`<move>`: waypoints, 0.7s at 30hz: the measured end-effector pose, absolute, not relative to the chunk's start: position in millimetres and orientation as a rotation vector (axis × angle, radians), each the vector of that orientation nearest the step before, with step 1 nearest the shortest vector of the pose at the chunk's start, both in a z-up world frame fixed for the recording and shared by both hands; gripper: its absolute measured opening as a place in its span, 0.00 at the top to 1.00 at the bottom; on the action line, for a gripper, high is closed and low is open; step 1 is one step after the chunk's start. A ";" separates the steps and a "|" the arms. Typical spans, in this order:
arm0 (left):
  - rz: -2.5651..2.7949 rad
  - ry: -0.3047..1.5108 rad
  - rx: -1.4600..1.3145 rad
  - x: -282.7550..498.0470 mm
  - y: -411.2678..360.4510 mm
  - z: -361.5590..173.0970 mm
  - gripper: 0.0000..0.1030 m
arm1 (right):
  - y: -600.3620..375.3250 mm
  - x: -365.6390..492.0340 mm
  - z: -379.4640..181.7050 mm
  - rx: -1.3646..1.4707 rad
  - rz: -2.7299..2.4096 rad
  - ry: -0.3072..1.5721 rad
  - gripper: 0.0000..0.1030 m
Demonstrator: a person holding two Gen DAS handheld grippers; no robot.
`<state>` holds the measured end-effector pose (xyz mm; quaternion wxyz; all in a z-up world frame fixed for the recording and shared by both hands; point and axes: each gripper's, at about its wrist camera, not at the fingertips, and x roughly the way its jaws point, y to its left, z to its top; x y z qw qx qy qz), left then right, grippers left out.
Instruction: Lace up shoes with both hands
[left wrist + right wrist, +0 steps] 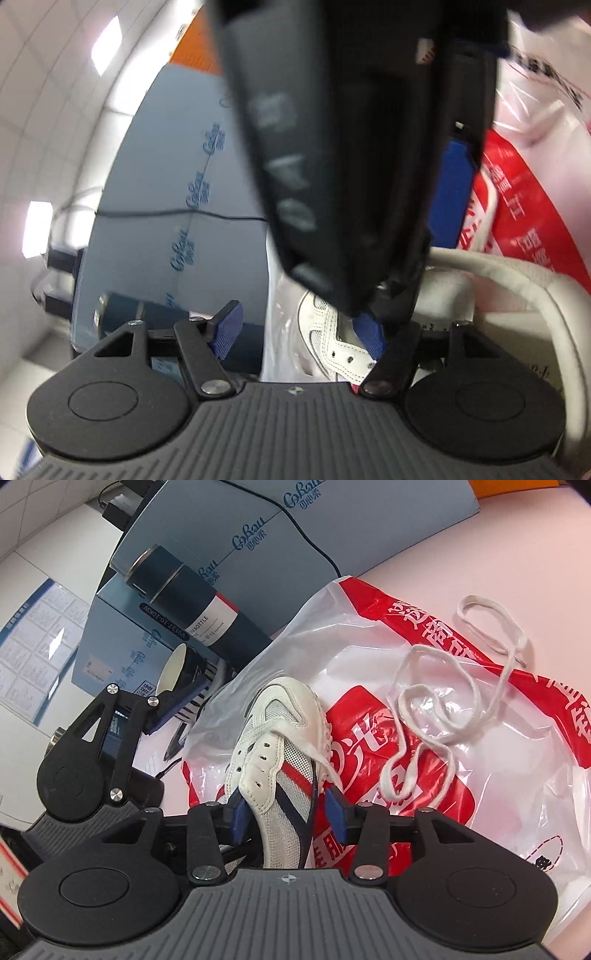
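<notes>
While jaws stand apart, shoe (pixel 273 760) lies btwn right tool (pixel 290 814) pads.

The shoe (pixel 275 753) shows white mesh cloth and smooth stitched leather-like panels; its lace (pixel 424 716) is flat woven cotton-like cloth; the bag (pixel 517 775) beneath is glossy, crinkled plastic

White shoe (pixel 275 738), red-navy stripes

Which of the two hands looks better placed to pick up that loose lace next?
The right, I think. The right gripper straddles the shoe, and the loose lace trails off on that side across the plastic bag. The left gripper is open on the shoe's far side.
</notes>
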<state>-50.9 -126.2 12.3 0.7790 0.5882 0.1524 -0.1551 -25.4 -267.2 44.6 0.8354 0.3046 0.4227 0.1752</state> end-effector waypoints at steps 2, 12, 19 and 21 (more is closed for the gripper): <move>-0.333 0.324 1.263 -50.0 -124.4 9.8 0.39 | -266.5 -25.3 44.2 0.651 0.372 0.895 0.60; -0.327 0.358 1.171 -46.4 -115.4 12.3 0.65 | -259.1 -28.7 55.6 0.590 0.379 0.835 0.68; -0.362 0.393 1.144 -48.1 -105.2 19.8 0.93 | -250.2 -27.5 63.4 0.461 0.372 0.819 0.71; -0.373 0.406 1.132 -48.7 -101.9 21.7 0.95 | -252.5 -26.6 59.8 0.484 0.369 0.828 0.71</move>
